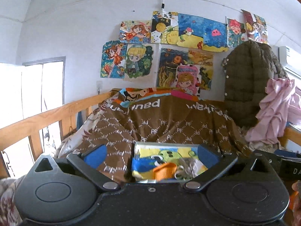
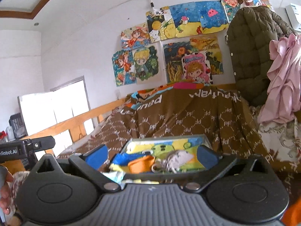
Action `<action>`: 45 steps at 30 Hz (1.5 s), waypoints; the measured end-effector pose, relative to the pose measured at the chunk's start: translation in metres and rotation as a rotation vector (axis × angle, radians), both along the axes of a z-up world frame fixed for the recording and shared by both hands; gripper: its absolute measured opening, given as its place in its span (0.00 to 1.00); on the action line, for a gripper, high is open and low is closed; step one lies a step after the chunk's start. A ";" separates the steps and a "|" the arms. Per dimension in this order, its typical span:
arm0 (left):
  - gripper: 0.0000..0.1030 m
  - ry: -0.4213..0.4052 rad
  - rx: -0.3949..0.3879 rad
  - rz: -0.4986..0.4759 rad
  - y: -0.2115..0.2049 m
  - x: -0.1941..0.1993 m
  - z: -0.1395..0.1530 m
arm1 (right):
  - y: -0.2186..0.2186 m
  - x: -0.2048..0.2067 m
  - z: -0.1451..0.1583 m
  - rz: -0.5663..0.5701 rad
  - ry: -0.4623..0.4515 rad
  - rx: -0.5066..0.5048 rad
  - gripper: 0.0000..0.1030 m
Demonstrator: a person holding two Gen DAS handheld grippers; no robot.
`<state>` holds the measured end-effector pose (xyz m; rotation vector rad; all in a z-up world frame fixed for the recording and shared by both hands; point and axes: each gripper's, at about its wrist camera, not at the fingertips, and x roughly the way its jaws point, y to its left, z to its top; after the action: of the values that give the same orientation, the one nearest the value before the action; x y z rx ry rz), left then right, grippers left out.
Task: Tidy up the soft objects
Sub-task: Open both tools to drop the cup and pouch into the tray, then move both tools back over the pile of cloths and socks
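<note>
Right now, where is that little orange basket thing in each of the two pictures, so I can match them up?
Left wrist view: the orange basket sits low and just right of centre, in the colourful tray on the brown blanket.
Right wrist view: the orange basket sits low and just left of centre, in the same tray, beside a grey soft toy.
Shared landmark: the blond-haired cartoon drawing on the wall.
</note>
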<state>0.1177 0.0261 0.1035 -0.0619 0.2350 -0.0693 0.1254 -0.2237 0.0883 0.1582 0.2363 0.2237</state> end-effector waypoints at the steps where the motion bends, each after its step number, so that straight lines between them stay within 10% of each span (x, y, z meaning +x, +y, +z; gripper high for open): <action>1: 0.99 0.002 0.002 -0.007 0.001 -0.008 -0.004 | 0.002 -0.008 -0.002 -0.002 0.006 -0.005 1.00; 17: 0.99 0.083 -0.021 -0.074 0.019 -0.074 -0.061 | 0.019 -0.066 -0.023 -0.062 0.106 -0.106 1.00; 45: 0.99 0.247 0.048 -0.214 -0.001 -0.069 -0.089 | 0.015 -0.049 -0.048 -0.102 0.358 -0.125 1.00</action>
<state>0.0489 0.0248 0.0144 0.0027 0.4901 -0.2694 0.0761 -0.2082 0.0403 0.0846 0.5956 0.0774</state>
